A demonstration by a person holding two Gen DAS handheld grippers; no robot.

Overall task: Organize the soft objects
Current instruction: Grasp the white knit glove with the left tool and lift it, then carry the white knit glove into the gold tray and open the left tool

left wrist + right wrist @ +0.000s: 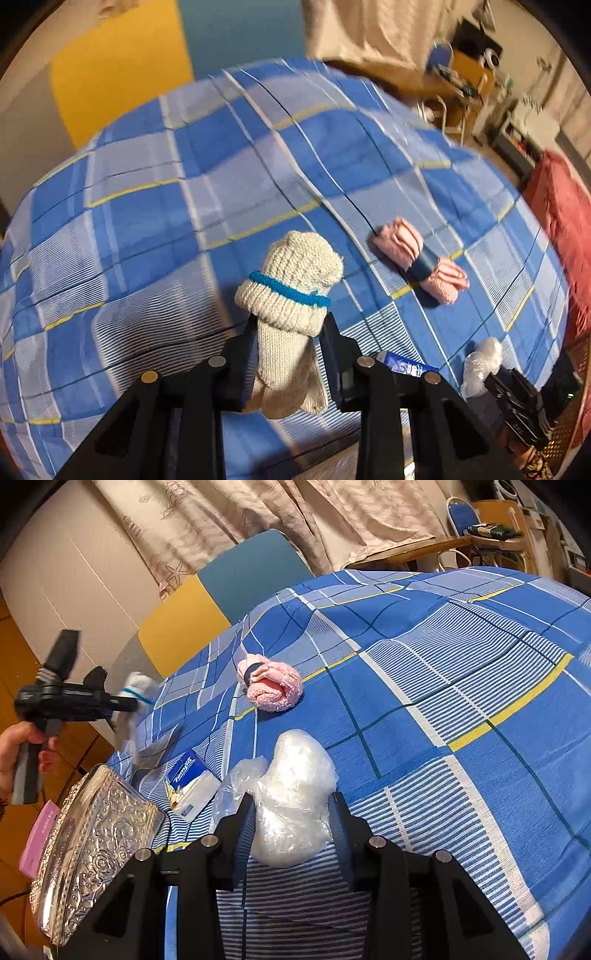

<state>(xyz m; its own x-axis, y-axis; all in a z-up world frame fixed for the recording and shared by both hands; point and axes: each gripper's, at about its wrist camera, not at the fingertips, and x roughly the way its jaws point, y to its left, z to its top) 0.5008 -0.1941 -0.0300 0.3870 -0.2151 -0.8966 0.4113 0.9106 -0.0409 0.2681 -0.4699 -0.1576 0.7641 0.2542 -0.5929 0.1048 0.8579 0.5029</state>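
My left gripper (290, 321) is shut on a rolled cream knit sock bundle with a blue band (291, 284) and holds it above the blue checked bedspread (147, 221). It also shows in the right wrist view (135, 698), held off the bed's left edge. My right gripper (293, 803) is shut on a crumpled clear plastic bag (295, 775) that rests on the bedspread (443, 664). A pink fluffy sock roll with a dark band (421, 260) lies on the bed beyond both; it also shows in the right wrist view (271, 685).
A blue tissue pack (192, 782) lies on the bed next to an embossed silver box (96, 849). A pink packet (38, 838) sits left of the box. A red blanket (561, 229) lies at the right. Curtains (295, 517) and a yellow-and-teal headboard (207, 605) stand behind.
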